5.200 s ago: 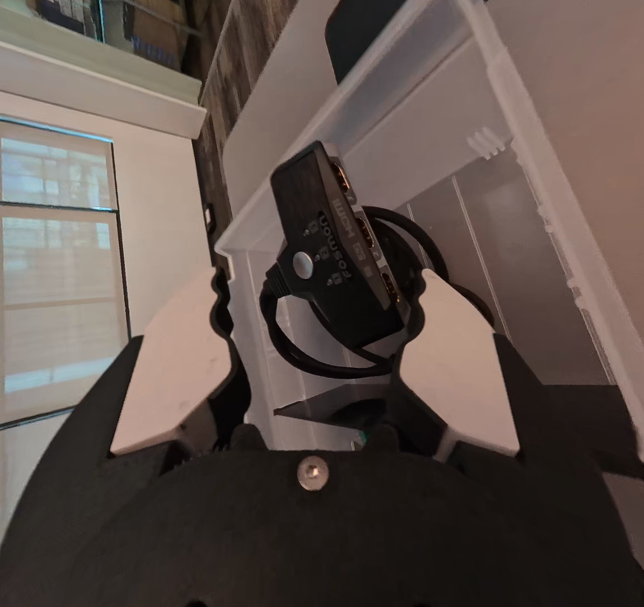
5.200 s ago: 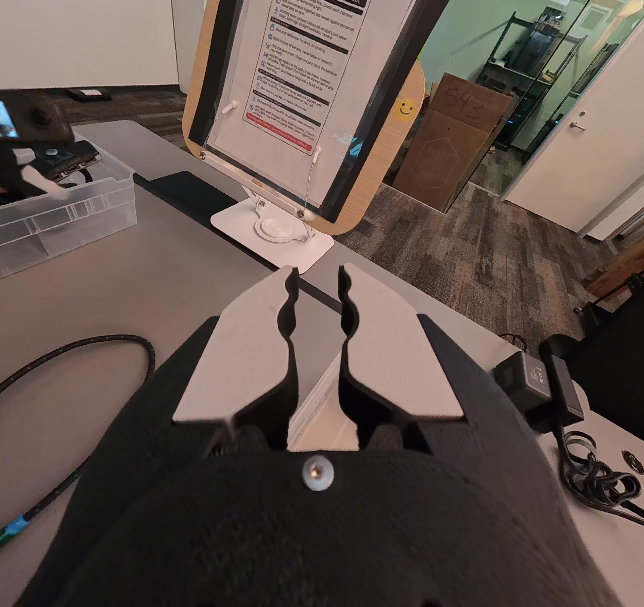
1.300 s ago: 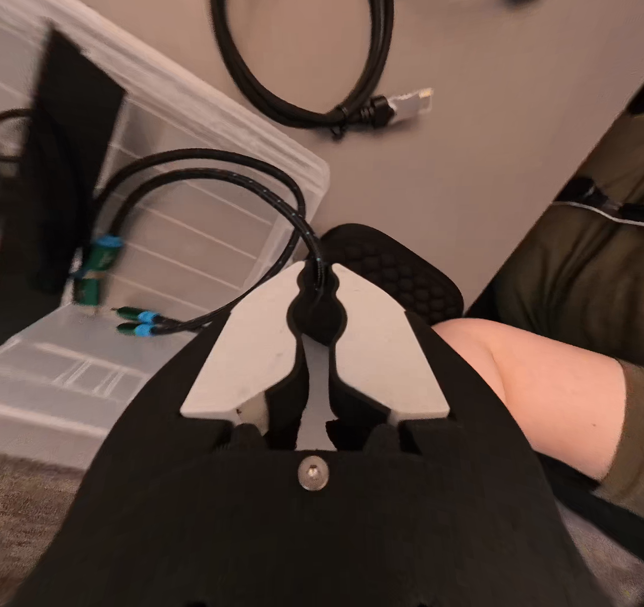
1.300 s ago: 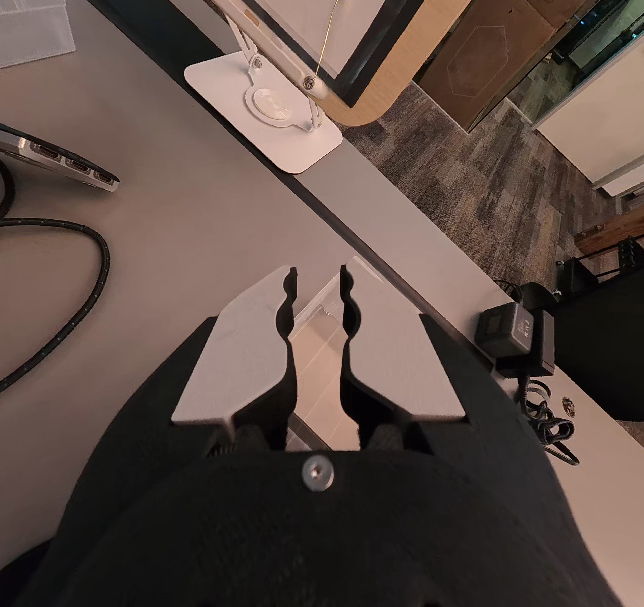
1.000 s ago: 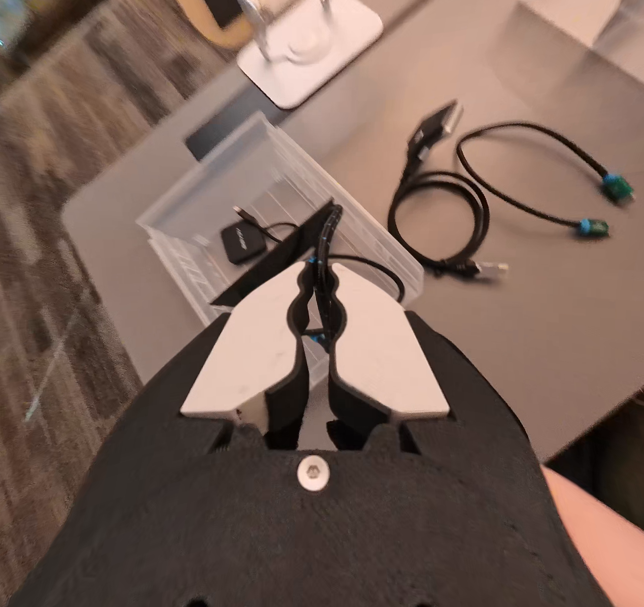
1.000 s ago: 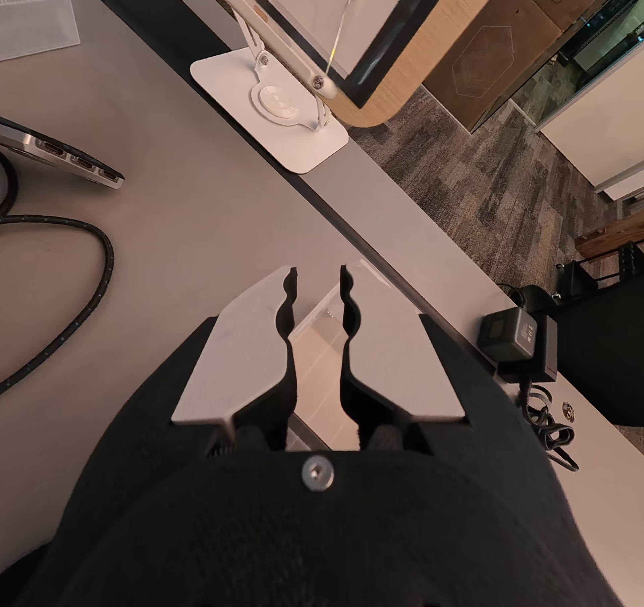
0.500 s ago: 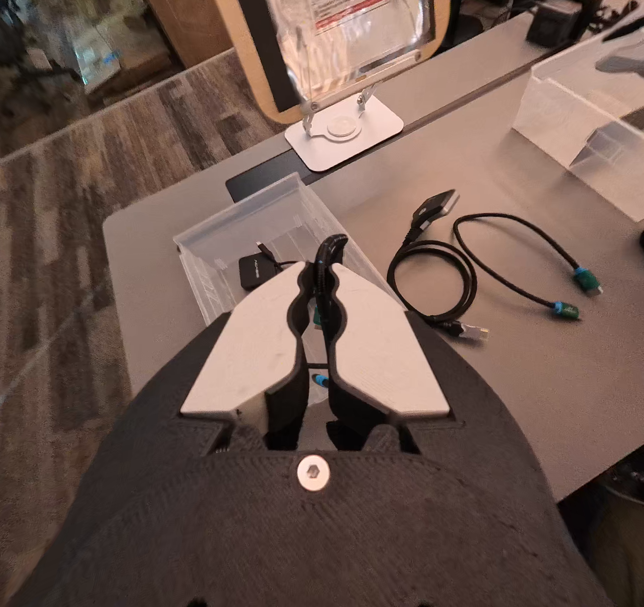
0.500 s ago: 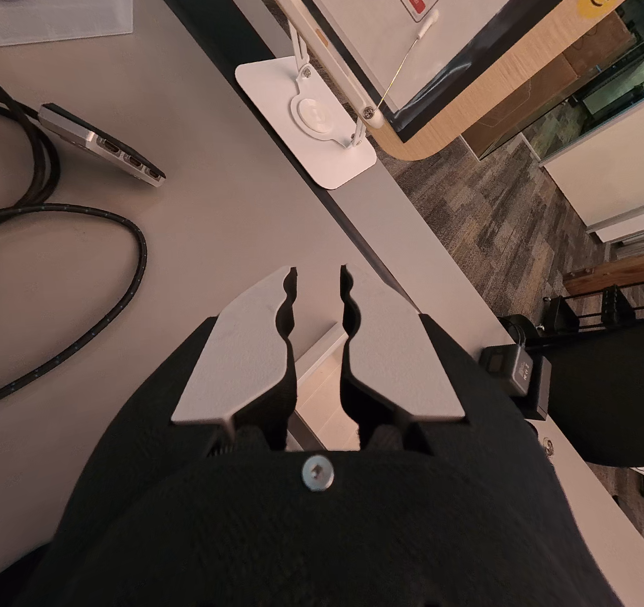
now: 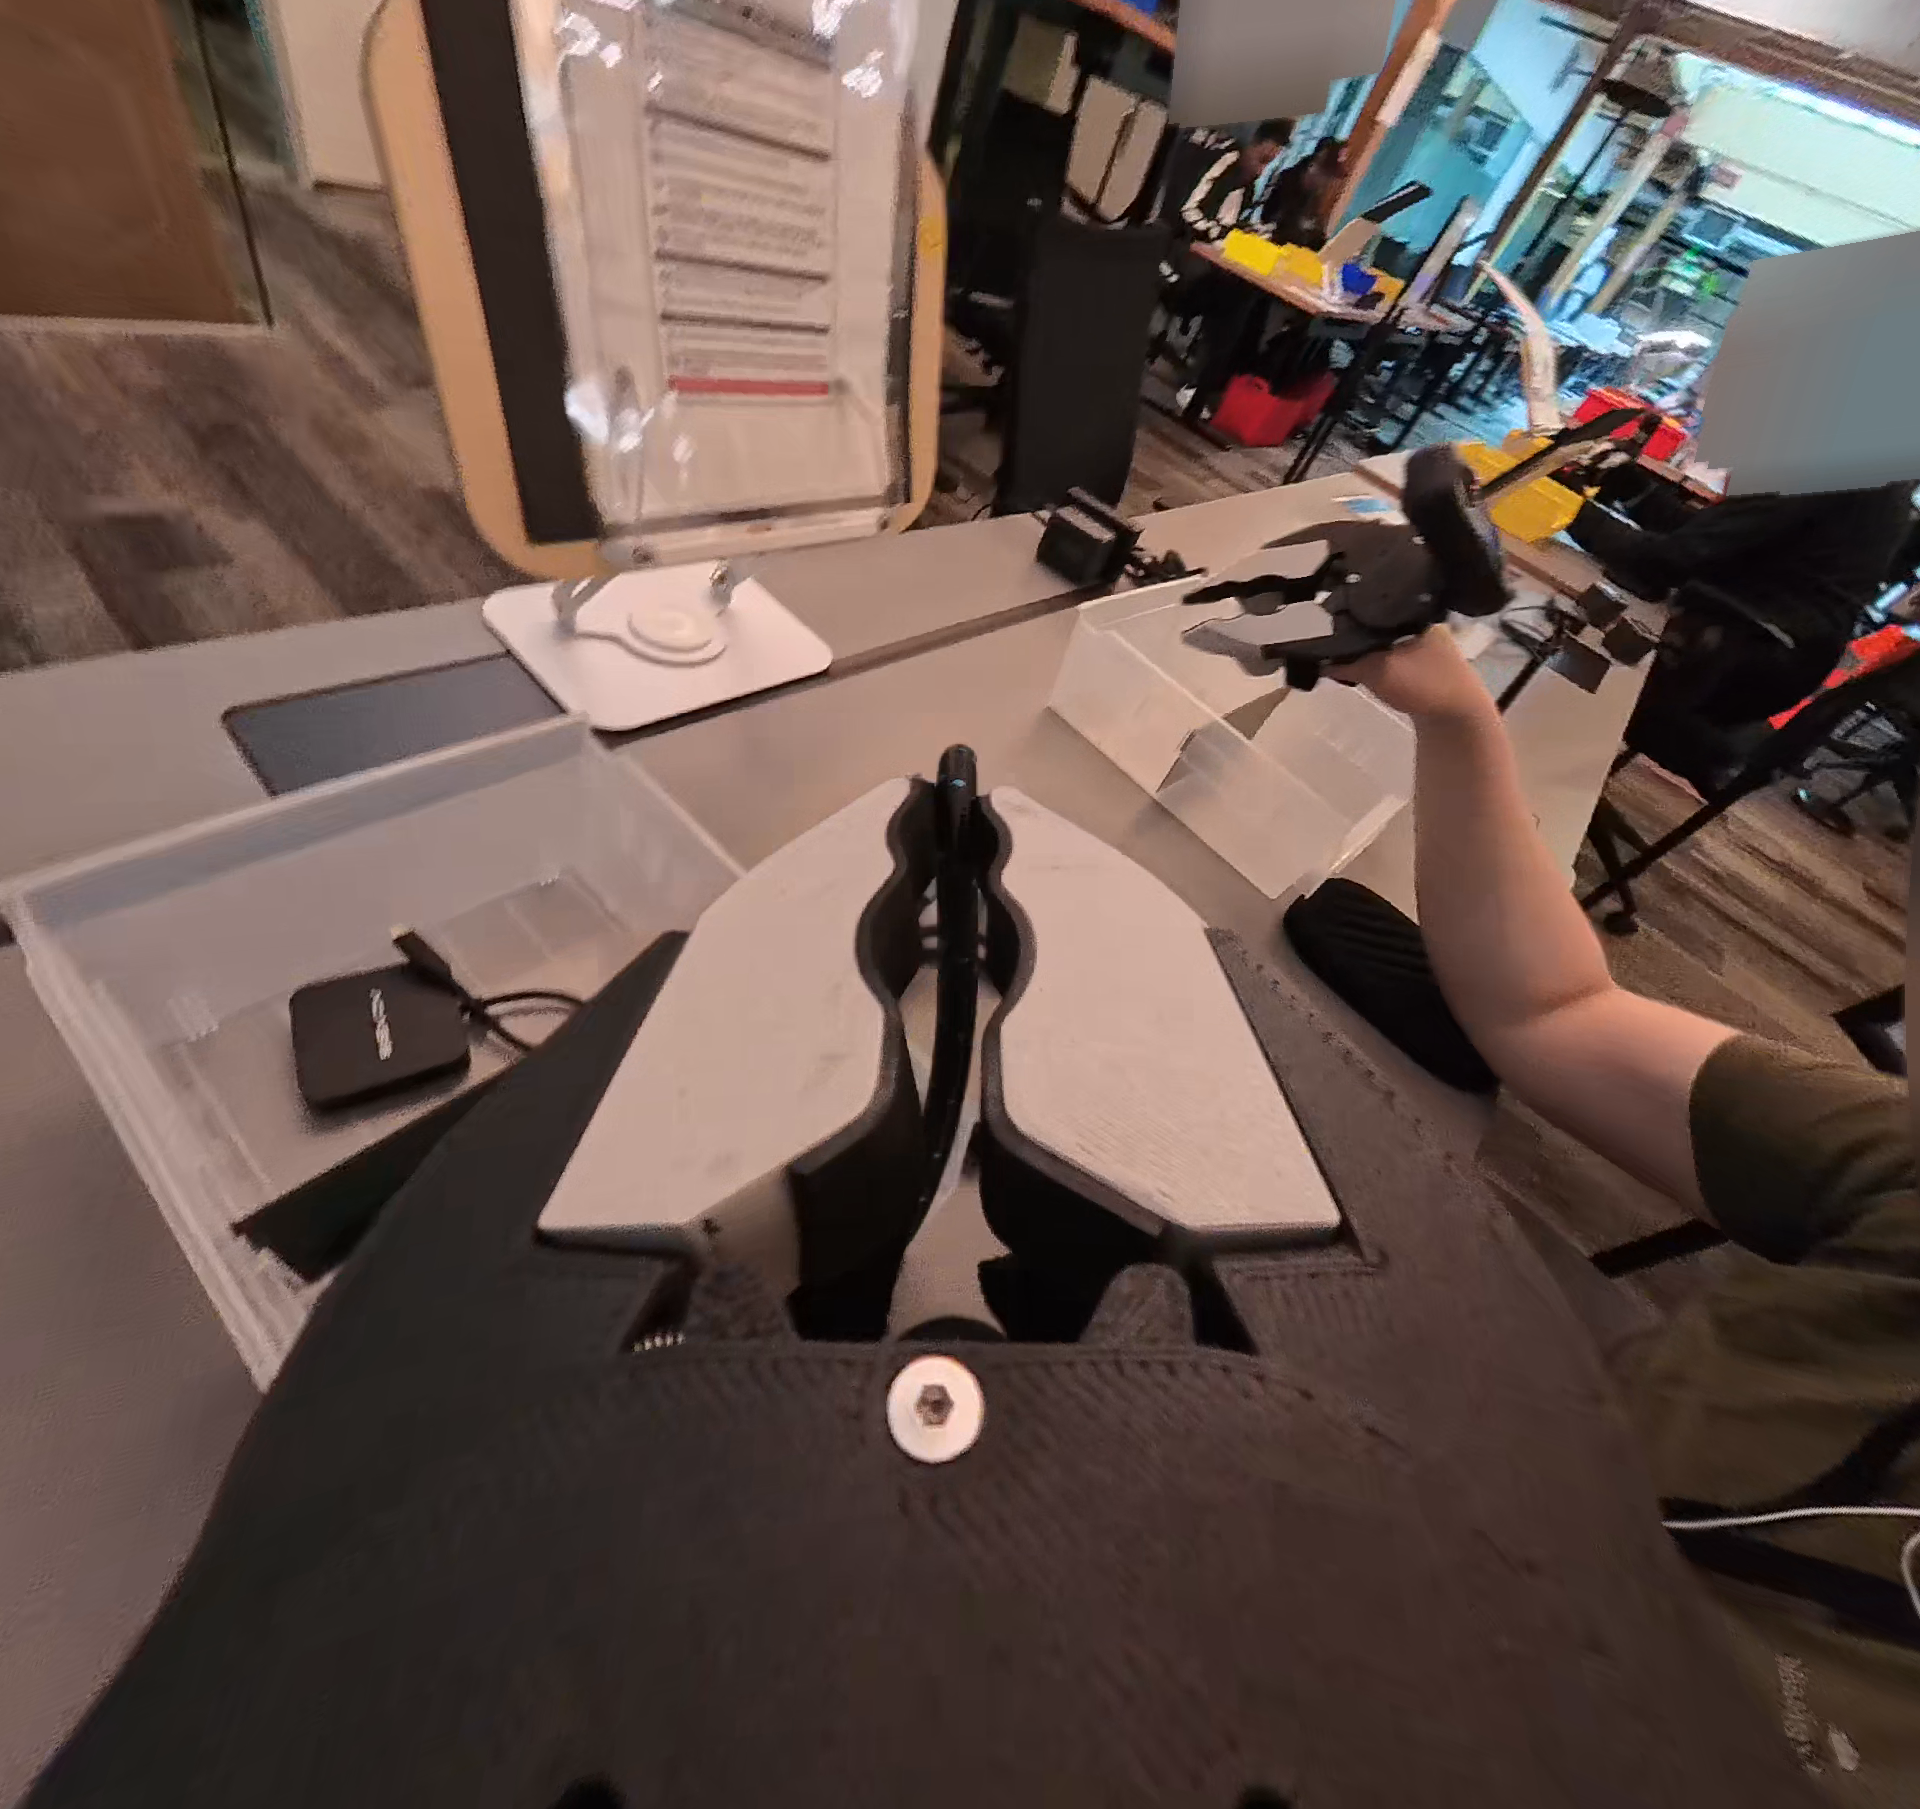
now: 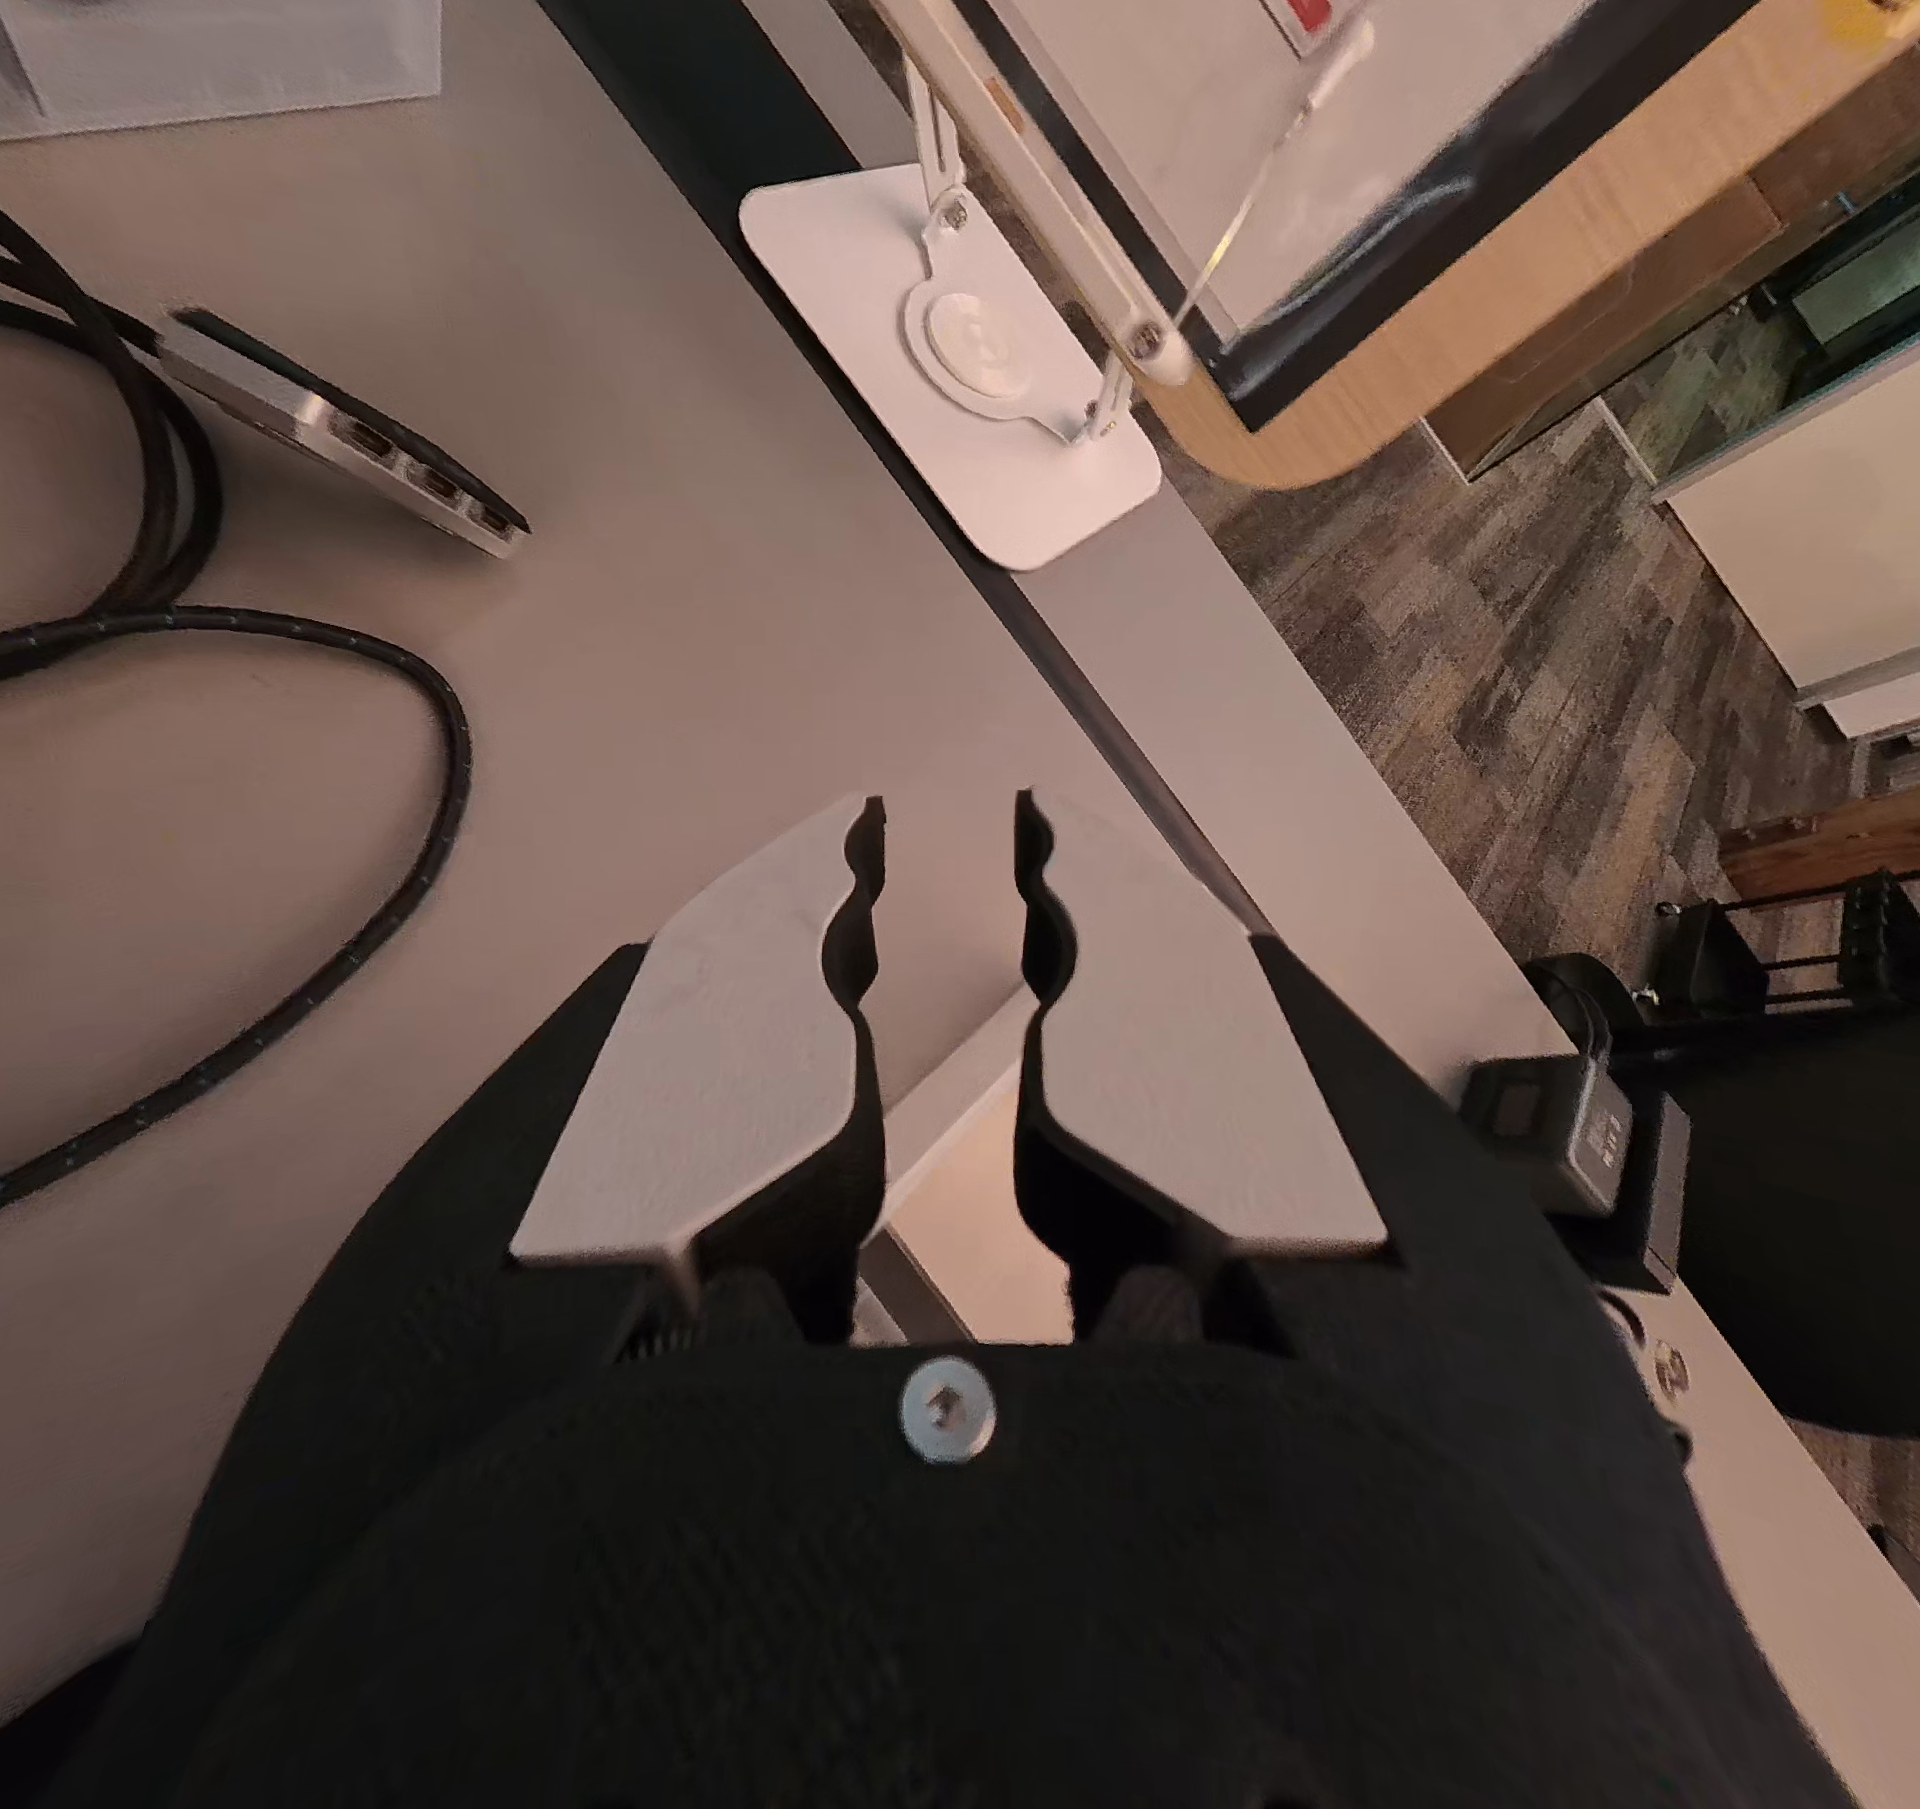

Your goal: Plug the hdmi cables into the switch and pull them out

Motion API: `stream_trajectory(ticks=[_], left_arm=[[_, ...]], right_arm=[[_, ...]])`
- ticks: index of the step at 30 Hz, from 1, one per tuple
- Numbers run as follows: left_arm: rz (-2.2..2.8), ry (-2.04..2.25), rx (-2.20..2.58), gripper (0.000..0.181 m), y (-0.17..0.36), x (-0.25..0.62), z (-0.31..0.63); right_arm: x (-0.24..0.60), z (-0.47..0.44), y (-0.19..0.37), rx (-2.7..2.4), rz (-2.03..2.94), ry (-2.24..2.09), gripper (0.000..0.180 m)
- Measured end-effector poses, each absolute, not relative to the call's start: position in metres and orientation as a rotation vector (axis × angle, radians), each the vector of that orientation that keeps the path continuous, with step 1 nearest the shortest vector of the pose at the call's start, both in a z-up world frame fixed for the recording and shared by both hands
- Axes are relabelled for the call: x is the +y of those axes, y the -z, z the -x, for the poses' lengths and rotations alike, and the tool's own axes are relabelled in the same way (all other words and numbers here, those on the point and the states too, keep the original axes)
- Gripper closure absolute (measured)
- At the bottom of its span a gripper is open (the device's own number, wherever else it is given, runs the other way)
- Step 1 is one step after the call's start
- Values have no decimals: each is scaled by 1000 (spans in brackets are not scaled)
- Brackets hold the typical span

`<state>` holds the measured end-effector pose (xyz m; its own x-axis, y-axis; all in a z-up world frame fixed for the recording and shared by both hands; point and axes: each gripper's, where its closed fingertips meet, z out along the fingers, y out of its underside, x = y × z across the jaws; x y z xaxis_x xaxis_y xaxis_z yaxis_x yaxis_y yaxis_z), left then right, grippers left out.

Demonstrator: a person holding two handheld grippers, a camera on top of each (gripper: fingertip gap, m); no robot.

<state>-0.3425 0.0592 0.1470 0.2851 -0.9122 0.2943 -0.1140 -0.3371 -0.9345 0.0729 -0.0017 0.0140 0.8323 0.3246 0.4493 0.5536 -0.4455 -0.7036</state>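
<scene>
HDMI cable (image 9: 956, 938), black braided, light and limp: pinched in the closed left hand-held gripper (image 9: 951, 803); likely best gripped at the rigid plug. Switch (image 10: 343, 429), small and probably prone to sliding, on desk (image 10: 644, 616); right hand-held gripper (image 10: 945, 809) slightly parted, empty.

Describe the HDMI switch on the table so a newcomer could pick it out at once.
Start in the right wrist view at the white stand base on the grey table, then look left across the bare tabletop. The HDMI switch lies there, a flat slab beside coiled black cables. Unlike the braided cable nearby, it has a silver edge with three ports in a row.
</scene>
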Motion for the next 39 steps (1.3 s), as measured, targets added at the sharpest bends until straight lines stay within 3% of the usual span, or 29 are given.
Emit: stream_trajectory(ticks=[5,9,13,18,22,26,31,33,39], left_arm=[[1584,1126,1059,174,-164,28,316],[1511,1109,1193,174,-169,-3,285],[1459,1092,1350,174,-164,-35,252],[1430,1073,1502,174,-151,-65,221],[1431,1056,1557,174,-143,-74,209],[1426,1066,1571,174,-142,-77,205],[1417,1061,1584,174,-141,-79,203],[1422,1051,1586,174,-140,-79,202],[1392,1184,1611,174,-143,-98,195]], right_arm=[[-5,-9,-36,-759,1925,99,154],[-38,94,-46,-1061,1708,-335,137],[-53,156,-24,-1253,1623,-489,131],[-44,171,11,-1279,1729,-526,131],[-45,172,31,-1320,1809,-561,139],[-47,172,43,-1414,1775,-486,173],[-47,177,40,-1398,1751,-521,159],[-47,176,43,-1409,1760,-512,168],[-52,179,36,-1434,1697,-521,170]])
